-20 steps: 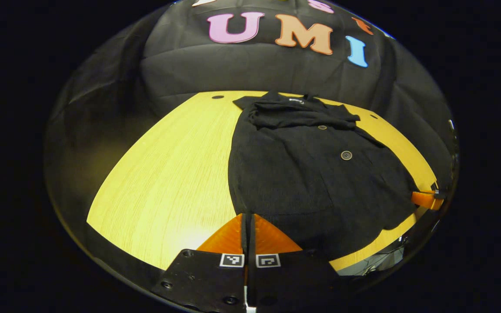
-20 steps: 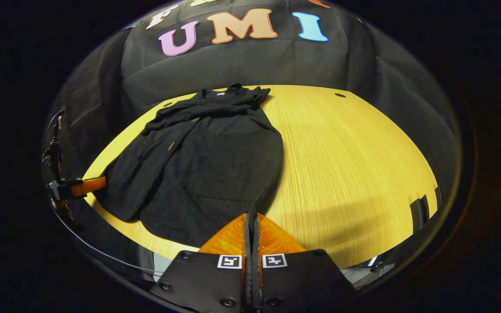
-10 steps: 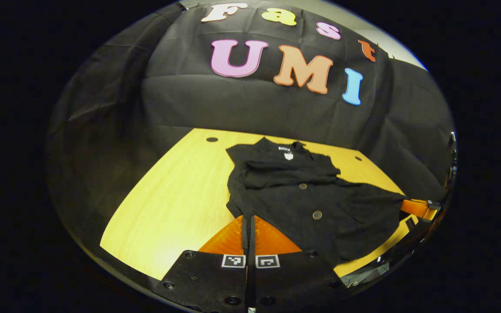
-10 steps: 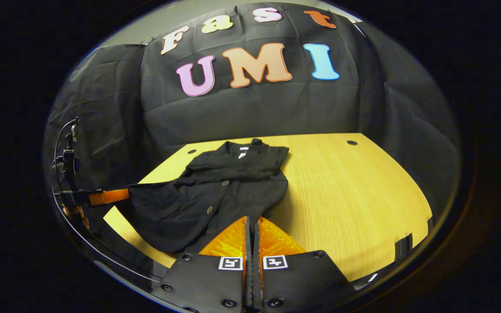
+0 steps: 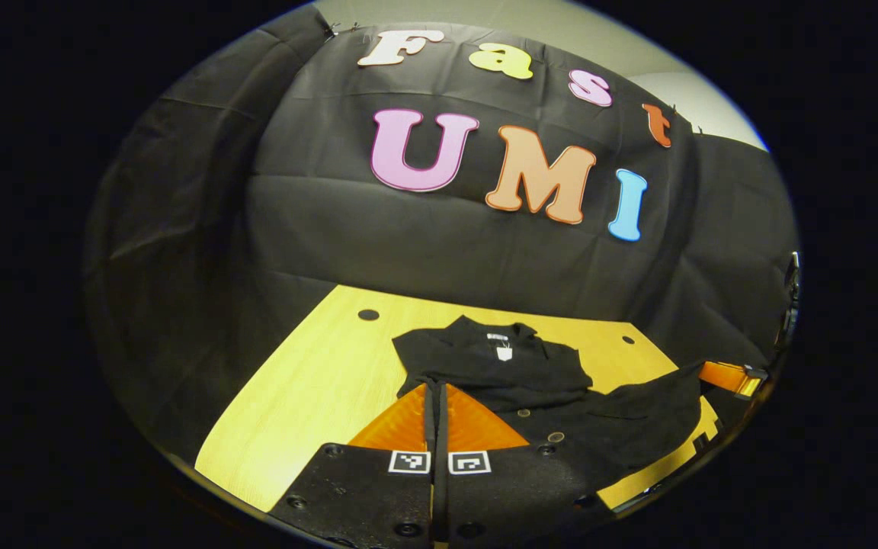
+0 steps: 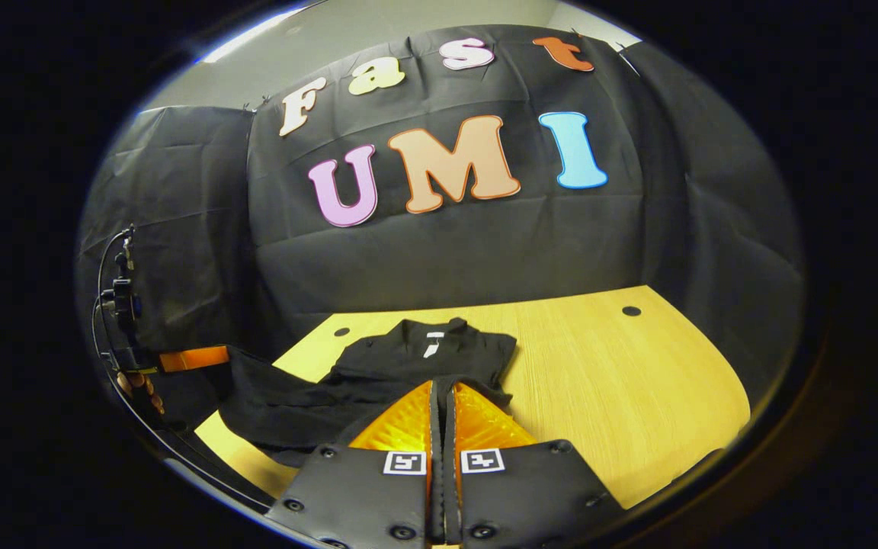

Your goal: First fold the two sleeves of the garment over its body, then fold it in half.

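Note:
A black buttoned garment lies on the yellow wooden table, collar and white label at the far end, sleeves folded across its chest. My left gripper is shut on one bottom corner of the hem. The right gripper at the far right holds the other corner, and the hem hangs lifted between them. In the right gripper view, the garment lies ahead of my right gripper, which is shut on the hem. The left gripper and the hand holding it are at the far left.
The table has bare wood to the right of the garment in the right gripper view, and to its left in the left gripper view. Small round holes sit near the table's far corners. The booth's black cloth wall stands behind.
Both grippers have risen and moved toward the collar with the hem. The garment's lower half has come off the table and now covers less of it.

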`<act>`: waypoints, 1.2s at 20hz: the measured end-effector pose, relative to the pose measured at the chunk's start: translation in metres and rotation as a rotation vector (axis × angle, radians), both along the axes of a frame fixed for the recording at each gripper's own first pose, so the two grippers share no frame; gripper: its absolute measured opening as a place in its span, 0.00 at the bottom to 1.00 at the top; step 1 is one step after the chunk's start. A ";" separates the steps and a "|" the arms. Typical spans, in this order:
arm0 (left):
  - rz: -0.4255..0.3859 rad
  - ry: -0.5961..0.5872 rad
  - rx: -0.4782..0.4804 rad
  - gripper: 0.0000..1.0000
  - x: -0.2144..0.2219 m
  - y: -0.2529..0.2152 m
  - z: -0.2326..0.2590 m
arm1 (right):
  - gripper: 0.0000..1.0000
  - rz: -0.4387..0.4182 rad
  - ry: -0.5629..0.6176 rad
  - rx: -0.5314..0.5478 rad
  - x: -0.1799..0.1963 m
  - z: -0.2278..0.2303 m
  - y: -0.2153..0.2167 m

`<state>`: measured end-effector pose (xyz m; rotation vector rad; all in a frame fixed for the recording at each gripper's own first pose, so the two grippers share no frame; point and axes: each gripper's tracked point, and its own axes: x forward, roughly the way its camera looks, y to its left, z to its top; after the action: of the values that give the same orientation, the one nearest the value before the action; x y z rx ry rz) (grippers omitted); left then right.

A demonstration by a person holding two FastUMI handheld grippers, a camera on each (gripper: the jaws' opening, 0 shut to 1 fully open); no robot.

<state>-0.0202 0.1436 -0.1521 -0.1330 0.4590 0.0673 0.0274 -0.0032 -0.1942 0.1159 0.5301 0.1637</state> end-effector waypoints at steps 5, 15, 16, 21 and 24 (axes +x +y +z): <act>0.012 -0.045 0.020 0.00 0.056 0.005 0.010 | 0.02 0.017 -0.031 0.001 0.056 0.013 -0.006; 0.059 -0.053 0.035 0.00 0.162 0.017 0.000 | 0.02 0.022 -0.045 0.038 0.171 0.006 -0.020; 0.066 -0.050 0.036 0.00 0.172 0.019 -0.002 | 0.00 0.021 -0.046 0.041 0.182 0.003 -0.021; 0.090 -0.006 0.074 0.00 0.217 0.027 -0.034 | 0.02 0.004 0.004 0.046 0.239 -0.030 -0.033; 0.142 0.020 0.220 0.00 0.240 0.049 -0.050 | 0.02 -0.083 0.043 0.018 0.274 -0.053 -0.049</act>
<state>0.2195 0.1922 -0.2019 0.0512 0.4587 0.2577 0.3010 -0.0525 -0.2474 0.1588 0.5655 0.0847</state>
